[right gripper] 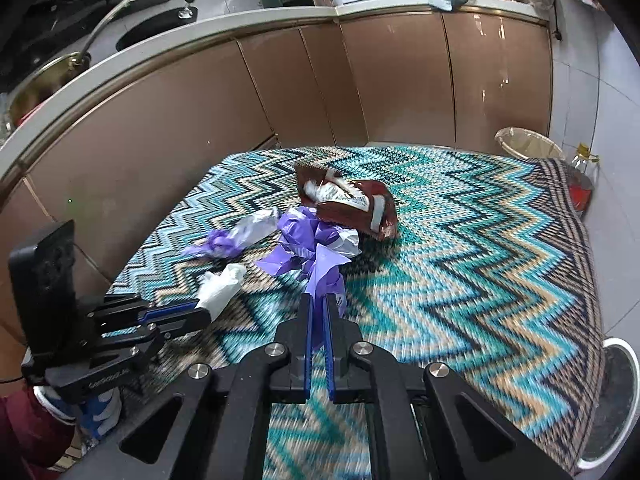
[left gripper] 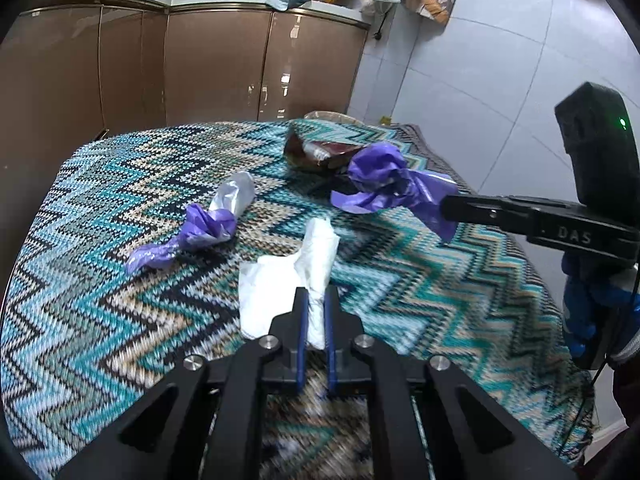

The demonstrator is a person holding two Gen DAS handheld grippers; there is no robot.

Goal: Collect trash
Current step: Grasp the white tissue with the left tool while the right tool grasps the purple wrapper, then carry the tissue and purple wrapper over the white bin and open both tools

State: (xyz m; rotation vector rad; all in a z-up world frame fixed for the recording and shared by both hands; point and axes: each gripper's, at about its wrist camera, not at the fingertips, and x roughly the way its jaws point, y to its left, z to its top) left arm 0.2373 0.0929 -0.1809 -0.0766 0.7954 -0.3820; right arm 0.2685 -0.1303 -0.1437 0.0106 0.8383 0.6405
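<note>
A crumpled white tissue (left gripper: pixel 288 276), soft and creased, lies near the front of the zigzag-knit tablecloth (left gripper: pixel 100 280), pinched between the blue pads of the left gripper (left gripper: pixel 316 300). To its right, the right gripper (right gripper: pixel 319 304) clamps a thin, wrinkled purple plastic bag (right gripper: pixel 308 248). Farther back sit a glossy brown snack wrapper (right gripper: pixel 352 204) and a silver foil wrapper (left gripper: pixel 236 196) twisted in purple film.

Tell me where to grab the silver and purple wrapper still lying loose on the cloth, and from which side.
Grip the silver and purple wrapper at its twisted purple waist, where the bundle is narrowest, probably coming from above with the fingers across its long axis. It lies flat on the tablecloth, apart from the white tissue that the left gripper holds.
</note>
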